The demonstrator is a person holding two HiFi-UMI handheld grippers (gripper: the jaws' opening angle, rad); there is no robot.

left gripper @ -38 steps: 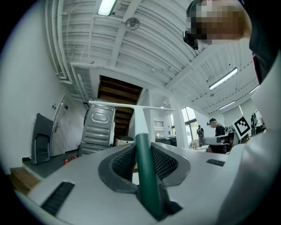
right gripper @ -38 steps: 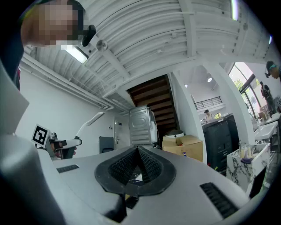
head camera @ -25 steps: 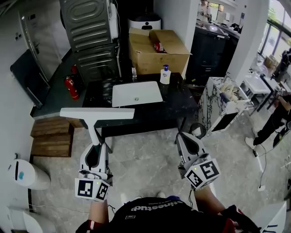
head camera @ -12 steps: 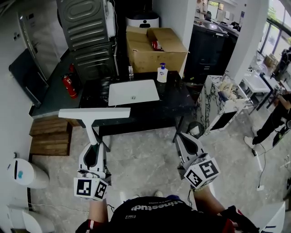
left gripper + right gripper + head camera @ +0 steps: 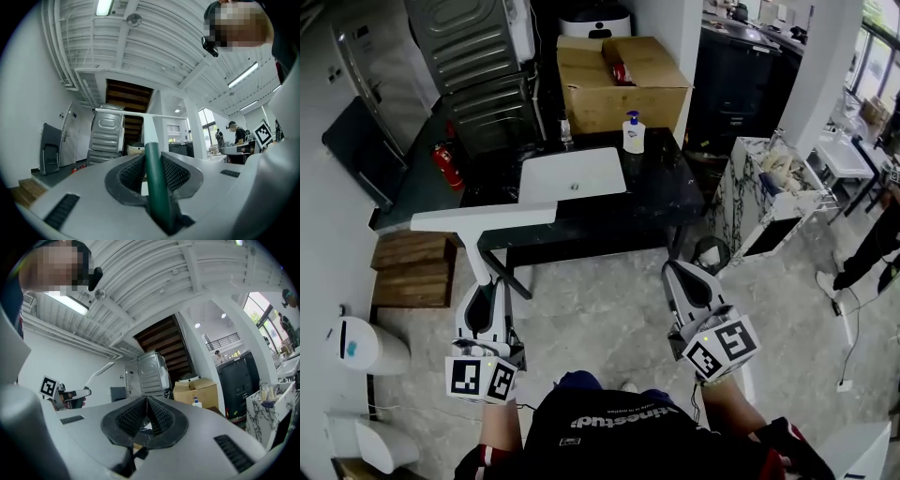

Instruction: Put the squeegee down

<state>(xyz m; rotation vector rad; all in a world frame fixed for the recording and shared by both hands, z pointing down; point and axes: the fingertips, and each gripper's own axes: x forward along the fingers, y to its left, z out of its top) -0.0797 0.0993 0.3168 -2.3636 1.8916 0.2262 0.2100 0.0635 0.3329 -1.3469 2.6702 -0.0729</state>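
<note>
We are holding the squeegee [image 5: 484, 220] up in the air at the left. Its dark green handle is clamped between the jaws of the left gripper [image 5: 493, 289], and its long white blade is lying crosswise at the far end, showing over the near left corner of the black table [image 5: 661, 214]. The pads are pressing on both sides of the handle, with the jaws standing partly apart around it. The right gripper [image 5: 677, 272] is hanging at the right, well apart from the squeegee and carrying nothing, its jaws meeting tip to tip. Both grippers are pointing away from us towards the table. A white basin [image 5: 572, 176] is sitting in the tabletop, with a soap bottle [image 5: 632, 133] standing just beyond it near the far edge. Farther off, a cardboard box [image 5: 623, 89] is resting behind the table, and a ribbed metal appliance [image 5: 478, 66] is standing to its left. A red fire extinguisher [image 5: 446, 167] is showing left of the table, with wooden steps [image 5: 411, 270] nearer us. A person [image 5: 872, 246] is standing at the far right edge.
</note>
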